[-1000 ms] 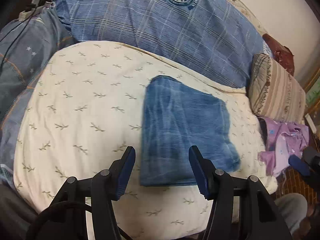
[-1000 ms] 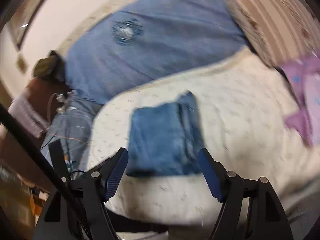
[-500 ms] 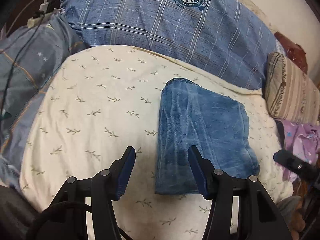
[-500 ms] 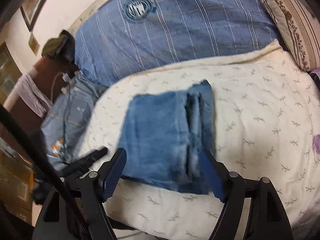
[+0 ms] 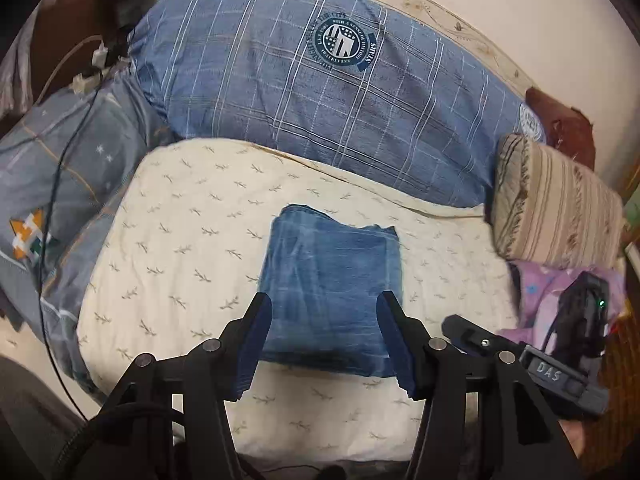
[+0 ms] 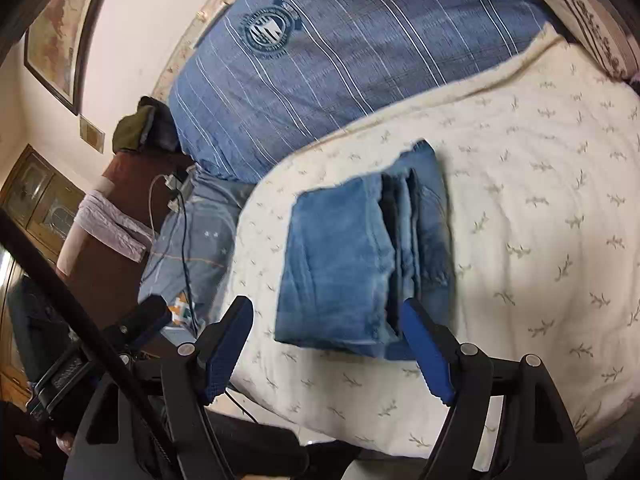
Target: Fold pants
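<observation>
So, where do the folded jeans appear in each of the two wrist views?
Left wrist: folded jeans centre, on the cream quilt.
Right wrist: jeans centre, stacked edges facing right.
Shared landmark: round crest on the blue plaid bedding.

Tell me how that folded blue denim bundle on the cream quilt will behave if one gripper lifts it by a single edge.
The folded pants would probably sag and partly unfold: the right wrist view shows several loose stacked layers along one side, nothing binding them. Being thick denim, they likely feel fairly heavy for their footprint. They should not slide much, since the cream quilt under them is soft fabric.
</observation>
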Tool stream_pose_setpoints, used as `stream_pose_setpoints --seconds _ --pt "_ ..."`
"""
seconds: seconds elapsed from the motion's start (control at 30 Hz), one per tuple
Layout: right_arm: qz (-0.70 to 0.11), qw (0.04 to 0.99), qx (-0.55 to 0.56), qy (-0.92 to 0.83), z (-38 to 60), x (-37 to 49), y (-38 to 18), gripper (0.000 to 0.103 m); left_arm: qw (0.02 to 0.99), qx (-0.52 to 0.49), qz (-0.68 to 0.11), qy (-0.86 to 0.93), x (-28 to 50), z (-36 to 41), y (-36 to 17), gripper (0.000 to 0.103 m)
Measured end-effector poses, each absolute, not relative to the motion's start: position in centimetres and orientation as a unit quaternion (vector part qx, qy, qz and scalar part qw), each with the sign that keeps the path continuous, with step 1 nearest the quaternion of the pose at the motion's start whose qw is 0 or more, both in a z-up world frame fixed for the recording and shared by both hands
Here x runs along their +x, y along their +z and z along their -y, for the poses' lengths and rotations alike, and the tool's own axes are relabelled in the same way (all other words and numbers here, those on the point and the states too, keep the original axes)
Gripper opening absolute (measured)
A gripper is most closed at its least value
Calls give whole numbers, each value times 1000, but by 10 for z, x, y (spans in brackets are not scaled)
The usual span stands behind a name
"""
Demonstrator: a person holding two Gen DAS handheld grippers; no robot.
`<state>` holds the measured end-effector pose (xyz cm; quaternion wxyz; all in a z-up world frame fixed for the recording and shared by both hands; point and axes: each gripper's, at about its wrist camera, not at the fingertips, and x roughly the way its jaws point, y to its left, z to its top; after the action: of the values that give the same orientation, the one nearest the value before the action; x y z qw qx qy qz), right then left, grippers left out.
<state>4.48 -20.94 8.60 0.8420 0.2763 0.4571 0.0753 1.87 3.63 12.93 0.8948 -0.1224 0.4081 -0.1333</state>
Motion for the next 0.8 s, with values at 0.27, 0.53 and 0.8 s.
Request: stream_pose_setpoints --seconds 0.27,0.53,0.8 --pt "-462 840 281 53 221 42 77 78 876 -115 -445 -143 47 -30 99 54" --pt "-449 850 274 -27 235 43 75 88 830 -137 -509 -182 141 -35 64 55" --pt "-490 838 238 26 219 121 81 91 797 -160 -552 -185 223 -21 33 55"
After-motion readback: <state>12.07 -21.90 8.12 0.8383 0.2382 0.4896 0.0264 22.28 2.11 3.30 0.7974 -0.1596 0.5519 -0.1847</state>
